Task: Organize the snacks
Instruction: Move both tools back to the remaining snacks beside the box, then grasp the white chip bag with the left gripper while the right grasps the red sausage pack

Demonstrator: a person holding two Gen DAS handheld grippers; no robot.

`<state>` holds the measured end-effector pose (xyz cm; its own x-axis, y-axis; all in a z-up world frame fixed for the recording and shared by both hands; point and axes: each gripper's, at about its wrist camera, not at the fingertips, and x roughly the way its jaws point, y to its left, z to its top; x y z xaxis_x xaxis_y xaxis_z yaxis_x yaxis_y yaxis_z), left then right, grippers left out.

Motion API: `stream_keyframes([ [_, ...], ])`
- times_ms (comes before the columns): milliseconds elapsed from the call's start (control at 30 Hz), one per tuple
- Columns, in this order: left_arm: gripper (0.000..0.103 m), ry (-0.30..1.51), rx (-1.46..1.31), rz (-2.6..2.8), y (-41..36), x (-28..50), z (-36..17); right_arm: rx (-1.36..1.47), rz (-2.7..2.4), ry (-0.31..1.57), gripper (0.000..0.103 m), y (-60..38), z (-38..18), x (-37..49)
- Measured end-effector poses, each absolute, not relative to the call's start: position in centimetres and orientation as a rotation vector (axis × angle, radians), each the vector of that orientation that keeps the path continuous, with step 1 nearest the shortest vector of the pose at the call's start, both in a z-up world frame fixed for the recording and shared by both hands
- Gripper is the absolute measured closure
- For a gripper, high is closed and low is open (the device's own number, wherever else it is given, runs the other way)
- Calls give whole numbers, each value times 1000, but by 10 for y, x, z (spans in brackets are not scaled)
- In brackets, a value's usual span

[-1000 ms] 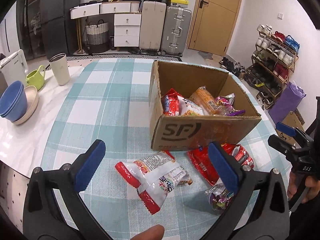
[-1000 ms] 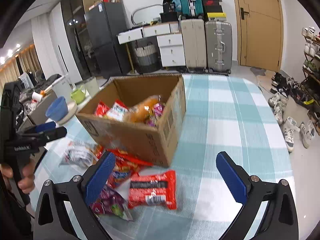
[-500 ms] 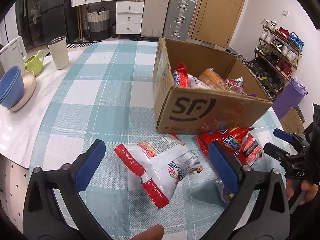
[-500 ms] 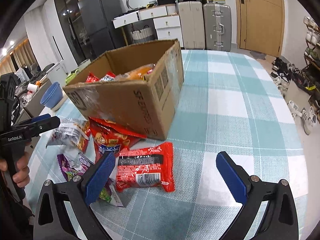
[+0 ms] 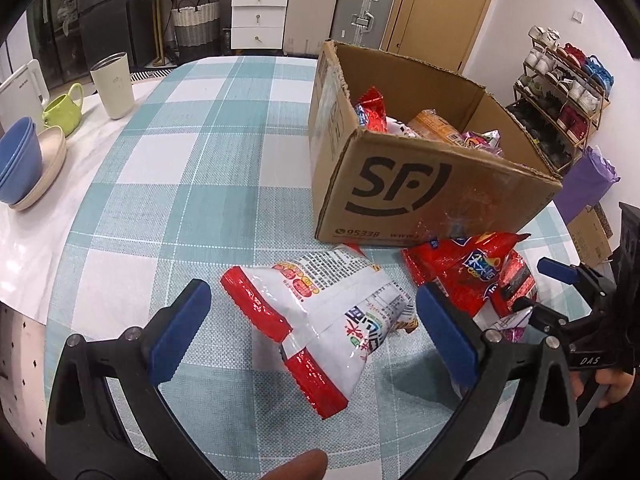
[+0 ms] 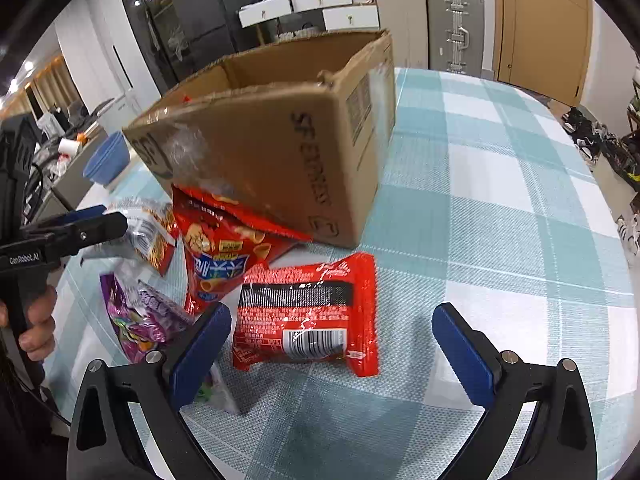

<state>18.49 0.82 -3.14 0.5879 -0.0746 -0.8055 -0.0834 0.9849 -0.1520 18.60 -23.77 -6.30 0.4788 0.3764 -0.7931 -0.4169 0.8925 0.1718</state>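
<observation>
A cardboard box (image 5: 432,196) marked SF stands on the checked tablecloth with several snack packs inside. In front of it lies a white and red snack bag (image 5: 320,320), framed by my open left gripper (image 5: 312,332), which hovers just above it. A red chips bag (image 5: 468,272) lies to its right. In the right wrist view the box (image 6: 280,152) is close ahead, a red noodle pack (image 6: 308,316) lies between the blue pads of my open right gripper (image 6: 332,352), and the red chips bag (image 6: 224,252) and a purple pack (image 6: 140,316) lie to its left.
Blue bowls (image 5: 18,168), a green mug (image 5: 64,108) and a cream tumbler (image 5: 114,84) stand on the table's left side. The other gripper (image 5: 560,280) shows at the right edge, held by a hand. Checked cloth (image 6: 500,200) extends right of the box. Suitcases, drawers and a shoe rack stand beyond.
Both grippers have come lower and closer to the table. The white and red bag now sits between the left fingers, the red noodle pack between the right fingers. Both stayed open.
</observation>
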Motion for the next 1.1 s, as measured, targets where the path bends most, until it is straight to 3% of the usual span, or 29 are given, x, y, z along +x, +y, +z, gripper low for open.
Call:
stream_keyframes([
  [833,1,1033,-152,1,6,204,-60,-104,485,950,1,-233,-67,183],
  [933,9,1029,-155,-14,5,205,-60,-106,486,945,1,-233,-66,182],
  [1000,24,1029,-161,-32,3,206,-61,-100,485,945,1,-235,-66,183],
  [1100,33,1023,-175,-44,1,204,-62,-81,475,949,5,-236,-66,186],
])
